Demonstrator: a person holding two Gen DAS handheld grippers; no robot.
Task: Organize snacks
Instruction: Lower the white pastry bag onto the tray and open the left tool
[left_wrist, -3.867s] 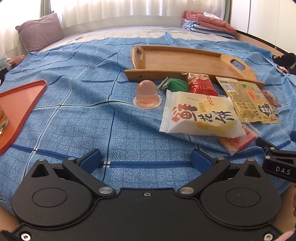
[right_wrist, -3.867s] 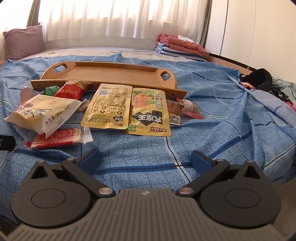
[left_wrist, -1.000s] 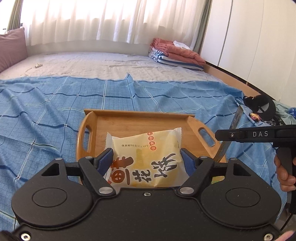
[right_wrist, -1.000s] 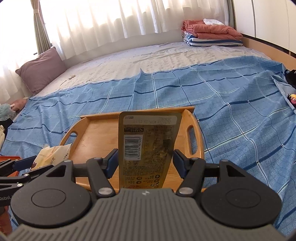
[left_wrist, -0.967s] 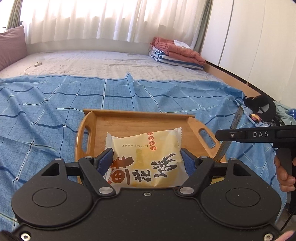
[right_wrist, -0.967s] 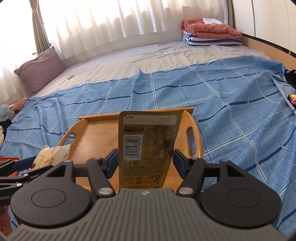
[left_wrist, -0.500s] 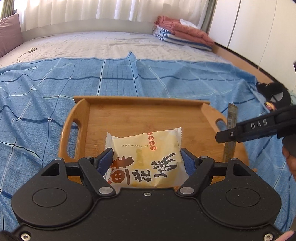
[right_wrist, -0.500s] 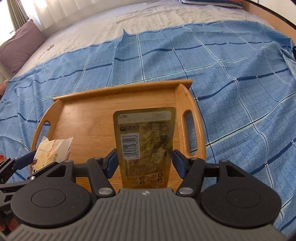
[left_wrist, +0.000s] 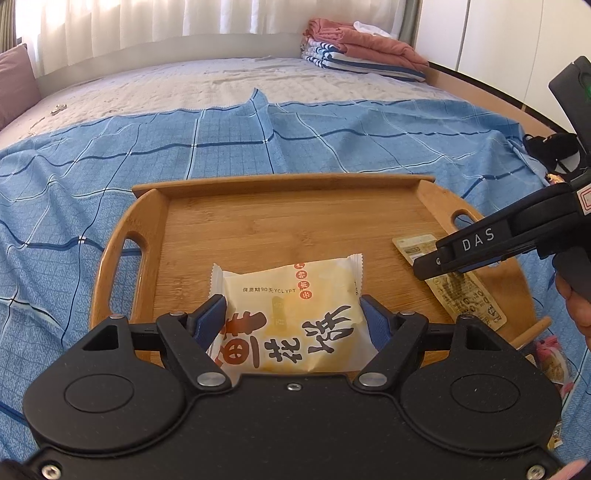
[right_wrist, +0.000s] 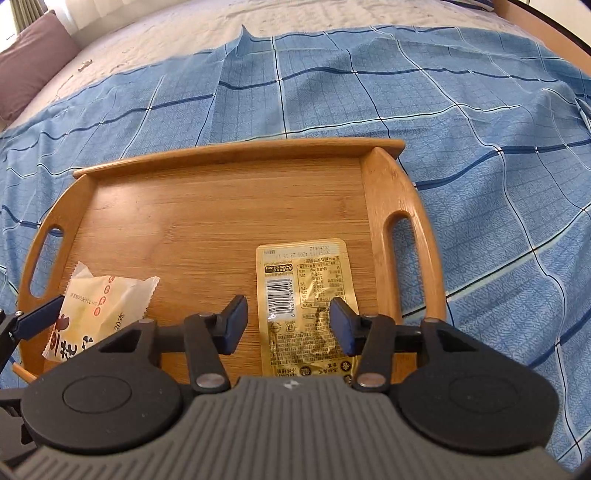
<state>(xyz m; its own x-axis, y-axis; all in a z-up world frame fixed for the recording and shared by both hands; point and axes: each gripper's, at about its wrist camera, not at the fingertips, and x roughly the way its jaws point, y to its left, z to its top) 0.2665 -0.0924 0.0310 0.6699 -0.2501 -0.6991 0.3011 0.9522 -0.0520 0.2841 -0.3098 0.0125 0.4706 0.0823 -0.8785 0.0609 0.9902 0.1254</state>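
Note:
A wooden tray (left_wrist: 280, 218) with cut-out handles lies on the blue checked bedspread; it also shows in the right wrist view (right_wrist: 207, 206). My left gripper (left_wrist: 293, 312) is shut on a pale yellow pastry packet (left_wrist: 291, 314) over the tray's near left part. That packet shows in the right wrist view (right_wrist: 99, 302). My right gripper (right_wrist: 286, 319) is open just above a gold foil snack pouch (right_wrist: 306, 291) that lies flat on the tray's right side. The pouch shows in the left wrist view (left_wrist: 461, 291) under the right gripper's finger (left_wrist: 476, 243).
Folded clothes (left_wrist: 354, 40) lie at the far end of the bed. A mauve pillow (right_wrist: 33, 55) sits at the far left. Another snack packet (left_wrist: 552, 358) lies on the bedspread right of the tray. A black bag (left_wrist: 550, 147) rests at the right edge.
Both grippers have come down to the tray. My right gripper has opened and the gold pouch now lies flat on the tray. My left gripper still holds the pastry packet.

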